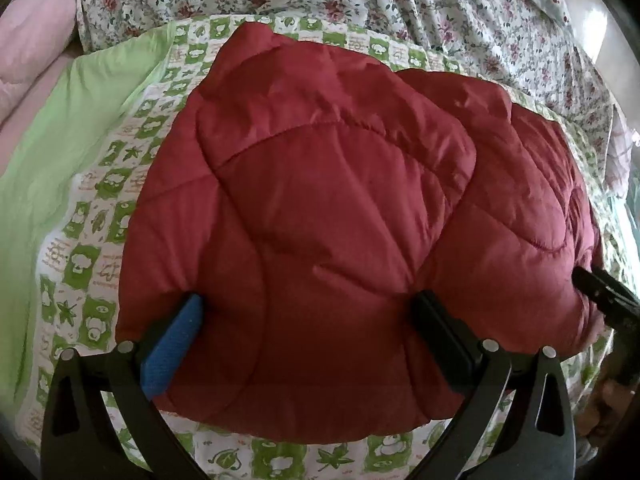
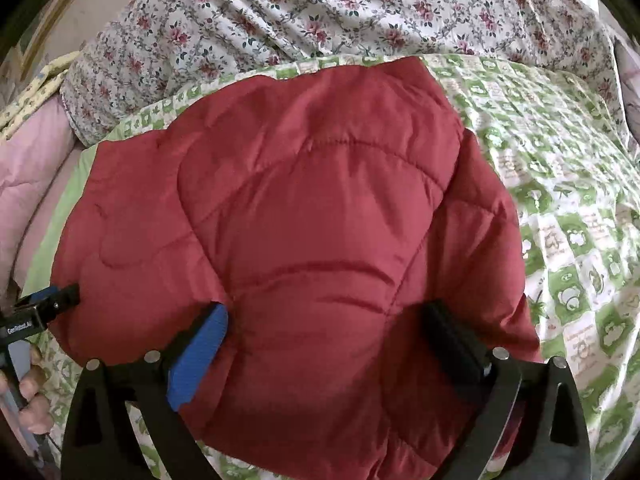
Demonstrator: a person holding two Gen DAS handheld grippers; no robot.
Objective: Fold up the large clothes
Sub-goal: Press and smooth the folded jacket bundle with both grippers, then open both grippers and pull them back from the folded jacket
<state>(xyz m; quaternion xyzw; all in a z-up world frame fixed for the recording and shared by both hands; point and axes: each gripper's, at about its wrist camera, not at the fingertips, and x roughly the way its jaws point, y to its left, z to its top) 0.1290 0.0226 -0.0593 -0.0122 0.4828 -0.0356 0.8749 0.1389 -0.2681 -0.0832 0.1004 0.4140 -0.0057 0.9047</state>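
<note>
One red jacket [image 1: 320, 200] lies puffed up on the green sheet [image 1: 100, 248], already folded into a thick bundle, and both claws are on its near edge. At the jacket's left end, the left gripper [image 1: 308, 328] has its jaws spread wide, blue pad [image 1: 172, 352] on one side and black pad on the other, with quilted bulk bulging between them. They look pressed into the padding, not pinched shut, so call it open. A hand [image 2: 32, 392] shows beside the jacket's left corner, working that tool. Over at the jacket's right end, the right gripper [image 2: 328, 344] sits the same way, jaws wide, fabric swelling between.

By my read, this is a fold in hand, or a final press to flatten. Next move calls for both claws to close on the edge together and carry it evenly.

Count: one jacket, two grippers, one green sheet, one floral sheet [image 2: 320, 12] beyond the jacket.
</note>
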